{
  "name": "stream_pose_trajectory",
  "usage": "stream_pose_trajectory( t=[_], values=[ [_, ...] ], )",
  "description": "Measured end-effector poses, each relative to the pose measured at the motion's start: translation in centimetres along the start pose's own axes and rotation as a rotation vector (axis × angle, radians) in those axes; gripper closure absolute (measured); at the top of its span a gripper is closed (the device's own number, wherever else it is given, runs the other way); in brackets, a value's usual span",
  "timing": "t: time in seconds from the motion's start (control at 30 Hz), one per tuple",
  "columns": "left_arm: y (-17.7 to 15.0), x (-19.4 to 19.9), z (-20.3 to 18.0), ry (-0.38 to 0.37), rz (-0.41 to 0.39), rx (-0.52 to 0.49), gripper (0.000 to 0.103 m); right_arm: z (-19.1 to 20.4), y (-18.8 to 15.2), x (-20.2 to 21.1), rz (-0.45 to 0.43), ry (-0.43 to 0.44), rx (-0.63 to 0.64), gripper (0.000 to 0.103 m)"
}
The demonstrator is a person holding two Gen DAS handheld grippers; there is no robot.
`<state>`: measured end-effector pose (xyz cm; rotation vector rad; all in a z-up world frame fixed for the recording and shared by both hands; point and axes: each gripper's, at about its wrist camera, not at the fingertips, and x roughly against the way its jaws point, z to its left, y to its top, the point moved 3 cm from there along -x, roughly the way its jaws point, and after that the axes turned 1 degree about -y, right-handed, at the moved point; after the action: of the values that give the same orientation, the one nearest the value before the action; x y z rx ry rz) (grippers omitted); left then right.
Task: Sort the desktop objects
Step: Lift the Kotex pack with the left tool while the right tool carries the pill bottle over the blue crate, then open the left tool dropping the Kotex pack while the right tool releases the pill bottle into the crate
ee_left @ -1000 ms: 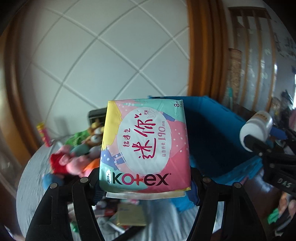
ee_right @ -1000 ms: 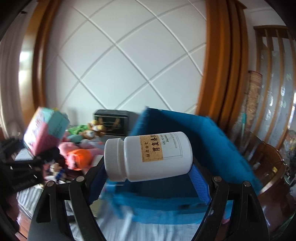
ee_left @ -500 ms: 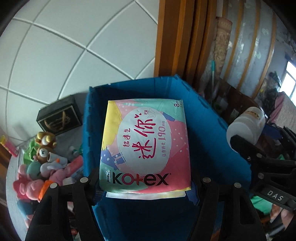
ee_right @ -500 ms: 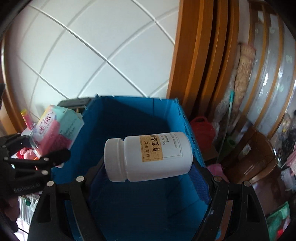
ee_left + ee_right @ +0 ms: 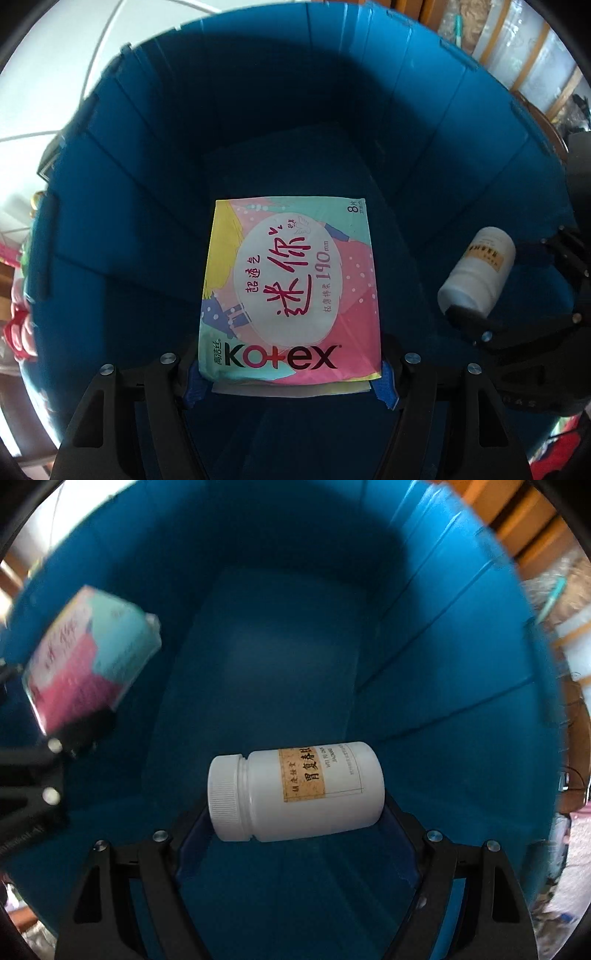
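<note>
The left gripper [image 5: 290,384] is closed on the lower edge of a Kotex pad pack [image 5: 290,291], its blue-padded fingers [image 5: 194,386] pressing against the pack's two bottom corners. The pack faces the camera flat on, printed side up, with the brand name along its bottom edge and pink, yellow and mint patches around a white oval. It hangs inside the opening of a blue bin [image 5: 147,155], whose ribbed walls fill almost the whole left wrist view; the bin's flat floor shows beyond the pack toward 12 o'clock.

The right gripper [image 5: 295,827] is clamped on a white pill bottle [image 5: 295,792], held sideways with its ribbed cap toward 9 o'clock and its base toward 3 o'clock. One finger meets the cap end and the other the base end. A tan label with dark characters wraps the middle of the bottle. It too is held within the blue bin [image 5: 443,664], above the bin floor and not resting on it.

In the left wrist view the bottle [image 5: 478,269] appears at 3 o'clock of the pack, well apart from it, gripped by the right gripper [image 5: 495,295] coming in from the frame's right edge. In the right wrist view the pack [image 5: 88,664] sits blurred at 10 o'clock of the bottle, with the left gripper [image 5: 70,734] below it. A white panelled wall [image 5: 44,74] shows past the bin rim at 10 o'clock in the left wrist view.
</note>
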<state>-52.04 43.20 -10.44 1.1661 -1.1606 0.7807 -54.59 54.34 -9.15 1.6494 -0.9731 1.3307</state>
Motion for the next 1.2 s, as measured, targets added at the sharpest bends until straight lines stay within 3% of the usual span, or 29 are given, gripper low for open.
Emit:
stream_pose_trajectory(
  t=[0.27, 0.57, 0.67, 0.73, 0.8, 0.9, 0.97, 1.2],
  values=[
    [-0.3, -0.5, -1.3, -0.001, 0.019, -0.016, 0.033, 0.7, -2.9, -0.3, 0.082, 0.024, 0.068, 0.021],
    [-0.8, -0.8, -2.3, 0.003, 0.071, -0.030, 0.032, 0.6, -4.7, -0.6, 0.115, 0.038, 0.026, 0.021],
    [-0.8, -0.7, -2.5, 0.000, 0.075, -0.026, 0.025, 0.4, -4.8, -0.2, 0.105, 0.044, 0.012, 0.020],
    [-0.8, -0.3, -2.6, 0.000, 0.063, -0.027, 0.021, 0.2, -4.9, 0.1, 0.097, 0.045, 0.005, 0.008],
    [-1.1, 0.0, -2.3, 0.001, 0.053, -0.025, 0.020, 0.3, -5.0, 0.4, 0.085, 0.040, 0.005, 0.004],
    [-1.6, 0.5, -2.1, -0.004, 0.042, -0.021, 0.020, 0.2, -5.4, 0.9, 0.069, 0.039, -0.003, 0.004],
    [0.0, 1.5, -1.7, -0.001, 0.034, -0.023, 0.020, 0.2, -5.6, 1.4, 0.058, 0.042, -0.008, 0.003],
    [-1.0, 3.2, -1.4, 0.002, -0.020, -0.030, 0.020, 0.6, -5.3, 2.2, 0.028, 0.034, 0.003, 0.003]
  ],
)
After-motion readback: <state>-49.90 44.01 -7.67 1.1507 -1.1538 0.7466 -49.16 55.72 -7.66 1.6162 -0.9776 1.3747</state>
